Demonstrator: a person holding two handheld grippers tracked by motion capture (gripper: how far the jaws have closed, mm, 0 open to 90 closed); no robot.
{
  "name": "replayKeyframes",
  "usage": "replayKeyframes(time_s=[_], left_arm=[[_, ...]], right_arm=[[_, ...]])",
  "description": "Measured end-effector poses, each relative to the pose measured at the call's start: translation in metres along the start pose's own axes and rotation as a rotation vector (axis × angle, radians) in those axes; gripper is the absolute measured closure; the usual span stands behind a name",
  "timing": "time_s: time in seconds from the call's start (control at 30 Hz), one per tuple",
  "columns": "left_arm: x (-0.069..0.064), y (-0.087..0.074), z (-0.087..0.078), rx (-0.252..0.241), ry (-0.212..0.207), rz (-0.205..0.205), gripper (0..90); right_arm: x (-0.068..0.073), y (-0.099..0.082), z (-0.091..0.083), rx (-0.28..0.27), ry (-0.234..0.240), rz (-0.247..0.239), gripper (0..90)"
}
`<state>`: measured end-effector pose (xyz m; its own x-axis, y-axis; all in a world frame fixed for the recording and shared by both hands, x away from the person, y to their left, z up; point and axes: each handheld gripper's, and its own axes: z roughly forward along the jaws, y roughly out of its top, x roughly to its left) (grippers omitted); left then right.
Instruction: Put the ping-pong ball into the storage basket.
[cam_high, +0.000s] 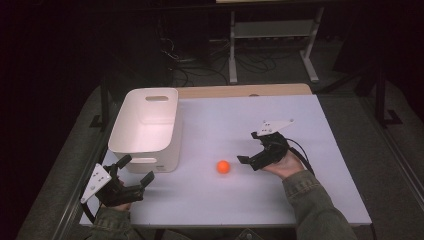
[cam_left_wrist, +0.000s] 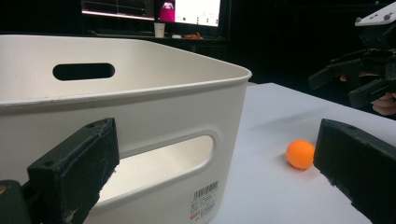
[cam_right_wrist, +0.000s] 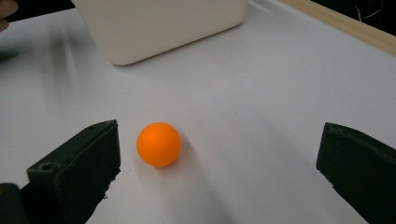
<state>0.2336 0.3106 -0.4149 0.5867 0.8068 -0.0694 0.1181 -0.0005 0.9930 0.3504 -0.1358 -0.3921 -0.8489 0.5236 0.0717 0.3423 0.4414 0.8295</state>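
1. Our right gripper (cam_high: 251, 147) gapes wide and empty beside the small orange plastic ball (cam_right_wrist: 159, 144), which lies just ahead, nearer one jaw.
2. Our left gripper (cam_high: 136, 170), equally open and empty, sits farther off by the white plastic bin (cam_high: 145, 127).

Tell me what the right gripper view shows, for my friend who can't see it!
An orange ball sits on a white table, between the two wide-open black jaws of the right hand-held gripper, closer to the jaw at the picture's left. Behind it stands a white plastic bin.
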Motion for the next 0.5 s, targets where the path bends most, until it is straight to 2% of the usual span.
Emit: replayKeyframes(time_s=[0.5], left_arm=[[0.0,0.0,0.0,0.0,0.0,0.002,0.0]], right_arm=[[0.006,0.005,0.017,0.023,0.036,-0.021,0.0]])
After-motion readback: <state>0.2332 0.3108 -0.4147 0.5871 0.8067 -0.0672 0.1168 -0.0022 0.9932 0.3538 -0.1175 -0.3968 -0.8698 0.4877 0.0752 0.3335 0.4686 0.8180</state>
